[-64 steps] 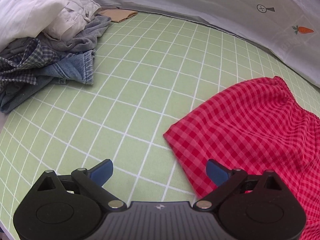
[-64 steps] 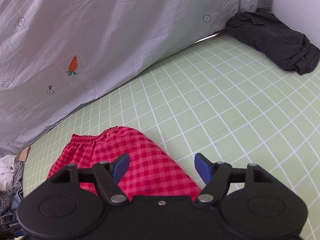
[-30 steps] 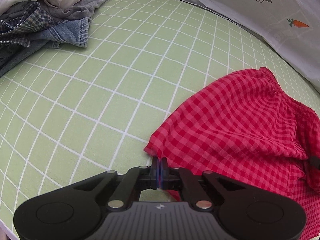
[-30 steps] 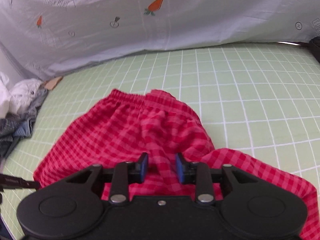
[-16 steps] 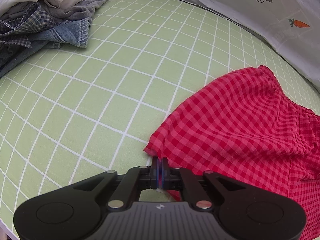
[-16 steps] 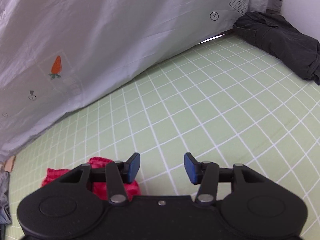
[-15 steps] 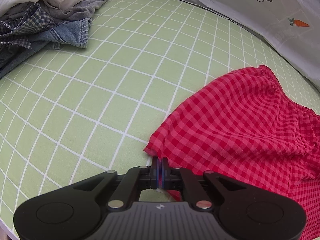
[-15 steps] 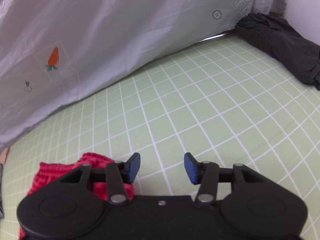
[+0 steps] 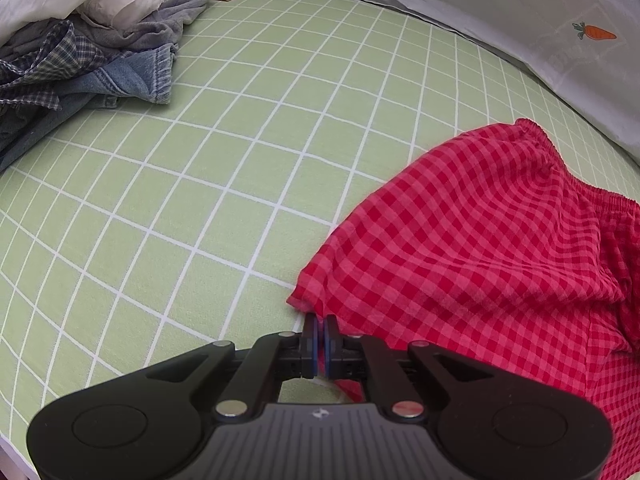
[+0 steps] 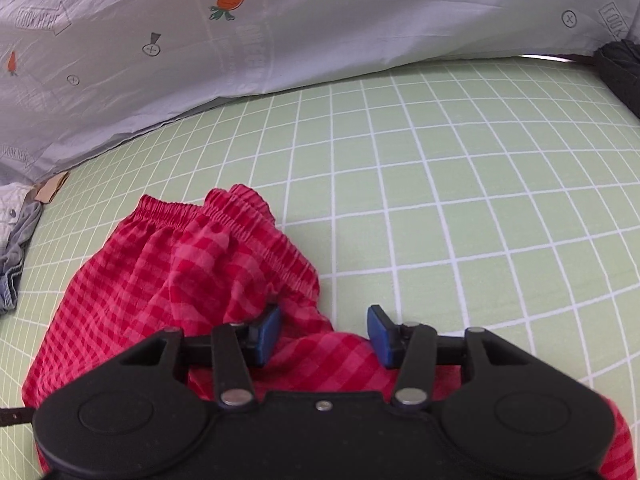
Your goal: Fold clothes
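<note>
- A green sheet with a white grid (image 9: 248, 152) covers the surface and fills most of both views; it looks like a bed, though that cannot be told for certain.
- A grey cloth printed with carrots (image 10: 320, 20) rises behind the sheet, across the top of the right wrist view and at 1 o'clock in the left wrist view.
- The red checked shorts (image 9: 480, 248) lie on the sheet at 3 o'clock in the left wrist view, the gathered waistband toward the grey cloth; in the right wrist view they sit rumpled at 8 o'clock, the waistband folded over on itself.
- A heap of clothes (image 9: 80, 52), denim, plaid and white, sits at 10 o'clock in the left wrist view, well apart from the shorts.
- A dark garment (image 10: 620, 72) shows at 2 o'clock in the right wrist view, at the sheet's edge.
- The left gripper (image 9: 319, 336) has its jaws pressed together, pinching the near corner of the shorts' hem.
- The right gripper (image 10: 323, 330) has its jaws spread, low over the shorts, with red cloth lying between them.
</note>
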`<action>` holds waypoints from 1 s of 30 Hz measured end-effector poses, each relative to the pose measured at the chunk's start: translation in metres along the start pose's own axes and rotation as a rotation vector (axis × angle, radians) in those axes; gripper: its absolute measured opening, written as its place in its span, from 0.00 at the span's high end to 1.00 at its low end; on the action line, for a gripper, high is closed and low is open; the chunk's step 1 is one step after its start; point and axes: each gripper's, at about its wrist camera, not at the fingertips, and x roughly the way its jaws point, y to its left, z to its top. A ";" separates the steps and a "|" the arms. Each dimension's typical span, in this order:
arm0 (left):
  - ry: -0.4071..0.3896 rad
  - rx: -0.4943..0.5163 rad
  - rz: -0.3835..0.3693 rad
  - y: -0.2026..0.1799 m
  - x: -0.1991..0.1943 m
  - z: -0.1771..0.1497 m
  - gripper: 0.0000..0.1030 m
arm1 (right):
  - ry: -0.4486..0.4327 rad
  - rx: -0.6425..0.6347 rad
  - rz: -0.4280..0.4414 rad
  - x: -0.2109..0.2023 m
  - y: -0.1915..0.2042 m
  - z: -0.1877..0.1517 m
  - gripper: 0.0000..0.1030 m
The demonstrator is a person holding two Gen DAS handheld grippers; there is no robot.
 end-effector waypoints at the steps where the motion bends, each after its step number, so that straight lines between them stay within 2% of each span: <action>1: 0.000 0.003 0.002 0.000 0.000 0.000 0.95 | 0.005 -0.025 0.004 0.000 0.003 -0.001 0.53; 5: 0.001 0.004 0.005 -0.001 0.000 0.000 0.95 | 0.025 -0.127 0.024 0.001 0.014 -0.005 0.60; 6: 0.001 0.005 0.006 -0.001 0.000 0.000 0.95 | 0.029 -0.174 0.026 0.001 0.018 -0.007 0.66; 9: 0.001 0.004 0.004 0.000 0.000 0.000 0.95 | 0.027 -0.248 0.033 -0.001 0.024 -0.007 0.93; 11: 0.001 0.004 0.004 0.000 0.000 0.000 0.95 | 0.018 -0.286 0.035 -0.004 0.025 -0.004 0.96; 14: 0.002 0.001 0.004 0.000 0.000 -0.001 0.95 | -0.033 -0.322 0.026 -0.011 0.016 0.017 0.97; 17: -0.001 -0.007 0.004 0.000 0.000 0.000 0.95 | -0.161 -0.320 -0.116 -0.018 -0.003 0.053 0.97; 18: -0.005 -0.013 -0.001 0.000 0.000 0.000 0.93 | -0.209 -0.279 -0.177 -0.020 -0.015 0.067 0.95; 20: -0.014 -0.032 -0.020 0.003 0.000 0.000 0.86 | -0.257 -0.184 -0.266 -0.023 -0.036 0.087 0.79; 21: -0.017 -0.043 -0.025 0.005 -0.001 0.001 0.76 | -0.266 -0.154 -0.295 -0.026 -0.043 0.090 0.53; 22: -0.028 -0.048 -0.022 0.006 -0.003 0.001 0.67 | -0.274 -0.125 -0.322 -0.029 -0.049 0.093 0.34; 23: -0.040 -0.052 -0.017 0.007 -0.005 0.001 0.64 | -0.290 -0.111 -0.324 -0.034 -0.053 0.089 0.27; 25: -0.061 -0.064 -0.019 0.010 -0.010 0.001 0.62 | -0.310 -0.080 -0.302 -0.046 -0.058 0.070 0.07; 27: -0.073 -0.082 -0.036 0.015 -0.014 0.000 0.62 | -0.286 -0.050 -0.257 -0.055 -0.062 0.042 0.00; 30: -0.070 -0.107 -0.051 0.022 -0.017 -0.004 0.62 | -0.211 -0.031 -0.222 -0.063 -0.053 -0.003 0.00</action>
